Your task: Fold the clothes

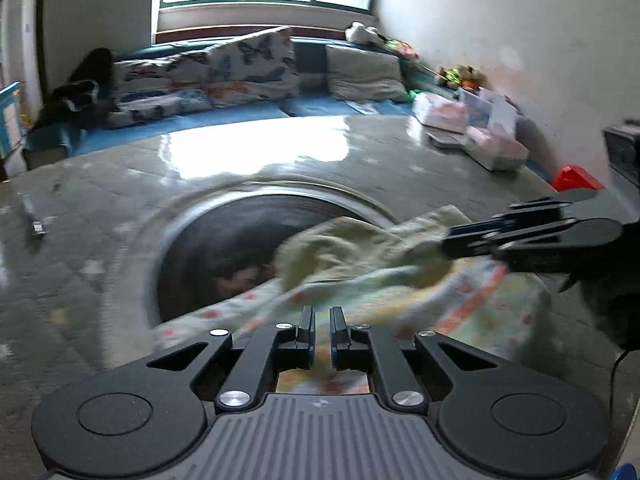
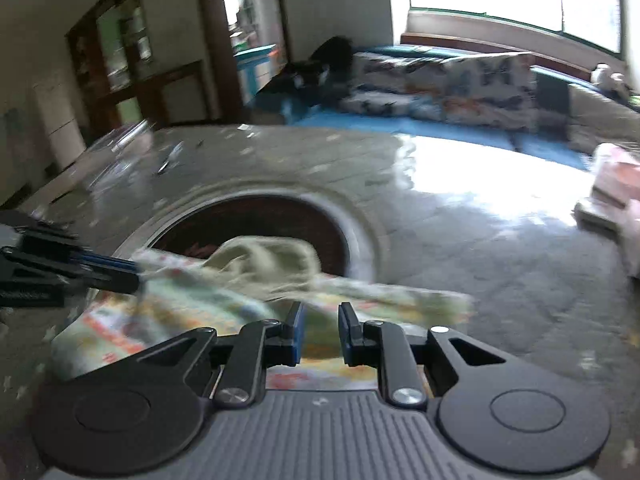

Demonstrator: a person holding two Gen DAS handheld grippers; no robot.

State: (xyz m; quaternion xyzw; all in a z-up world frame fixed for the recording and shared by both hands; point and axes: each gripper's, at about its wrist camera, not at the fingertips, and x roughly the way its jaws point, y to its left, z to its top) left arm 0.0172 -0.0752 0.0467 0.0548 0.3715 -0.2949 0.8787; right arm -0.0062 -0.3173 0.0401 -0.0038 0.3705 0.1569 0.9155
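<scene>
Both sets of fingers sit low over the printed garment (image 1: 472, 300), a soft, crumpled cloth with orange and yellow-green marks and a plain pale-green lining turned up in the middle. On my left gripper (image 1: 322, 330) the black fingers are pinched nearly together, and cloth shows beneath them, though blur keeps me from telling whether they truly pinch it. My right gripper (image 2: 321, 332) has a narrow gap between its blue-padded fingers; fabric lies under that gap, and I cannot tell whether the pads press on it. In the left wrist view the right gripper reaches in from the side with its tips against the bunched pale-green fold.

Beneath the garment I see the grey glossy table (image 1: 256, 148), patterned and bright with window glare, and its round dark recess (image 1: 224, 248) with a metal rim, which the cloth half covers. Beyond stand butterfly-print cushions (image 1: 252, 68), pink boxes (image 1: 472, 128) and a red object (image 1: 576, 178).
</scene>
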